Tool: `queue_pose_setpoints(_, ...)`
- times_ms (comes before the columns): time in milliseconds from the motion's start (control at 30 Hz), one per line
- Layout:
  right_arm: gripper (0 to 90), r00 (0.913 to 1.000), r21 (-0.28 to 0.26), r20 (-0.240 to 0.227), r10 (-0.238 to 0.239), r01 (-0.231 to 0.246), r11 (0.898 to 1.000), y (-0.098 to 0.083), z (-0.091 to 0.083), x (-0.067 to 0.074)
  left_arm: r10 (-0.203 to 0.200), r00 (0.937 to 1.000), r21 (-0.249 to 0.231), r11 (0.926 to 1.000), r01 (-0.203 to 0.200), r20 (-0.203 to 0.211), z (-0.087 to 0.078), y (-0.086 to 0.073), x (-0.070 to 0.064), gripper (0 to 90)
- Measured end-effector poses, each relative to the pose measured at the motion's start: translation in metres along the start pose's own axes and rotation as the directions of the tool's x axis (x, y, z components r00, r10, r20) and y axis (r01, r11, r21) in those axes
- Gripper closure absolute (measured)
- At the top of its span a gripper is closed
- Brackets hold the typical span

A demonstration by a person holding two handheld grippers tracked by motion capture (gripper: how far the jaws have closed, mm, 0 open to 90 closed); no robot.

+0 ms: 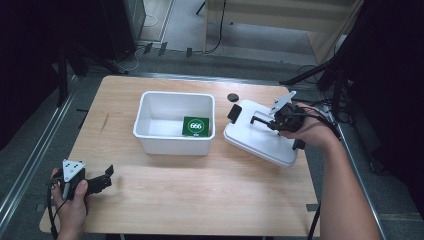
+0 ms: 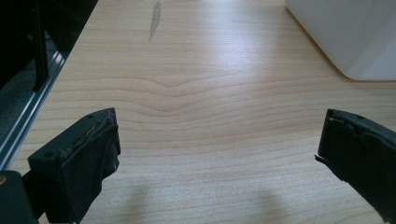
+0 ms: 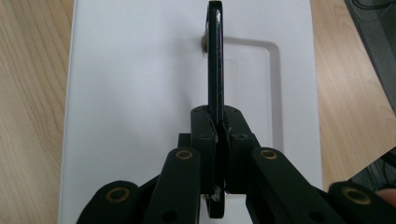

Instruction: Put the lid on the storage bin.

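My wooden table (image 1: 200, 195) stands on a grey floor (image 1: 30, 145) with dark stands and cables around it, and a white bin (image 1: 174, 122) holding a green card (image 1: 196, 126) sits mid-table. My left gripper (image 1: 102, 179) rests near the table's front left corner, jaws wide apart over bare wood. My right gripper (image 1: 265, 120) is clamped on the black handle (image 3: 215, 60) of the white lid (image 1: 262, 137) lying just right of the bin.

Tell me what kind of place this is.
Probably a lab or studio set up for recording, not a home: a bare wooden table on a grey floor, dark stands and cables around it, and a person working a white bin and lid with handheld grippers.
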State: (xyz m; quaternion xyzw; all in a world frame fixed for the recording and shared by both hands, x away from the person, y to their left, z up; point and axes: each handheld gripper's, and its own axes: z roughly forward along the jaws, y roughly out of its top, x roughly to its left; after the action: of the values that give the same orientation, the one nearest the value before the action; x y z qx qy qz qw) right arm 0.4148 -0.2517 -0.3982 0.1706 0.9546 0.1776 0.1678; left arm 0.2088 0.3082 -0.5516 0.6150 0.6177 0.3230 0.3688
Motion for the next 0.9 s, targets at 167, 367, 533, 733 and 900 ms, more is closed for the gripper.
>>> queue_pose_setpoints(167,85.7,0.9999,-0.006,0.004,-0.009,0.009,1.0,0.007,-0.009,-0.003,0.0,1.0,-0.001,1.0,0.0,0.0,0.0,0.0,0.0,0.0)
queue_pose_setpoints(367,85.7,0.9998,-0.012,0.01,-0.019,0.019,1.0,0.014,-0.02,-0.007,0.0,1.0,0.001,1.0,0.0,0.0,0.0,0.0,0.0,0.0)
queue_pose_setpoints(533,85.7,0.9992,-0.016,0.011,-0.039,0.039,0.999,0.024,-0.031,-0.009,-0.001,1.0,0.002,1.0,0.001,0.0,0.0,0.0,0.0,0.0)
queue_pose_setpoints(733,85.7,0.9986,-0.033,0.017,-0.05,0.051,0.998,0.037,-0.04,-0.01,-0.004,1.0,0.0,1.0,0.004,0.002,0.0,0.0,0.0,0.0)
queue_pose_setpoints(900,85.6,0.9976,-0.048,0.019,-0.067,0.068,0.997,0.049,-0.046,-0.01,-0.006,1.0,-0.001,1.0,0.006,0.003,0.0,0.0,0.0,0.0)
